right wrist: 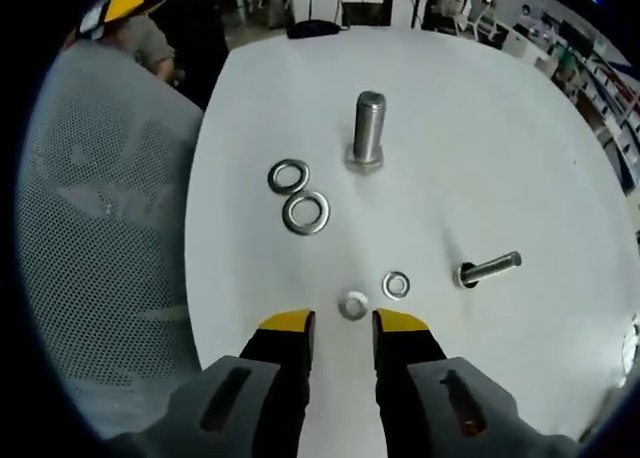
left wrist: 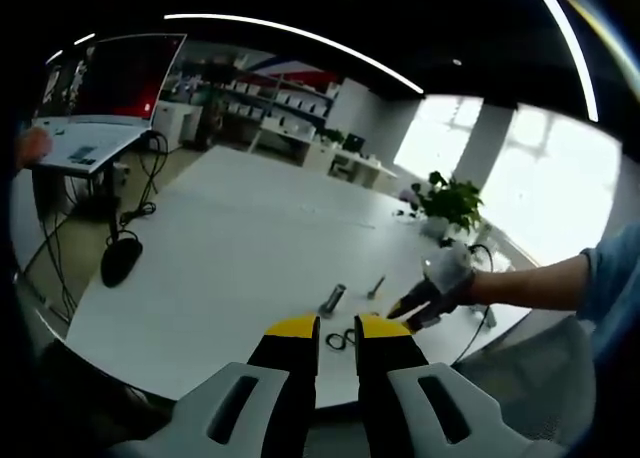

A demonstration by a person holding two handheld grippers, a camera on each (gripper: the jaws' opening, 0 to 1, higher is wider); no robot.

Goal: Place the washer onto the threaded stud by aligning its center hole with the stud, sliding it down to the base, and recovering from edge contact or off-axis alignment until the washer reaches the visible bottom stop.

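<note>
In the right gripper view, the right gripper (right wrist: 341,323) hangs over the white tabletop (right wrist: 480,158) with its yellow-tipped jaws a narrow way apart and nothing between them. A small pale washer (right wrist: 352,305) lies flat just ahead of the gap, and a small metal washer (right wrist: 396,284) sits slightly farther ahead and to the right. Farther ahead stands the large upright stud (right wrist: 368,128), bare of any washer. Two large washers (right wrist: 298,195) lie touching each other ahead and to the left. A smaller bolt (right wrist: 489,269) lies on its side off to the right.

In the left gripper view, the left gripper (left wrist: 338,328) is also narrowly parted and empty, held above the near tabletop edge, with the right gripper ahead and to its right.
</note>
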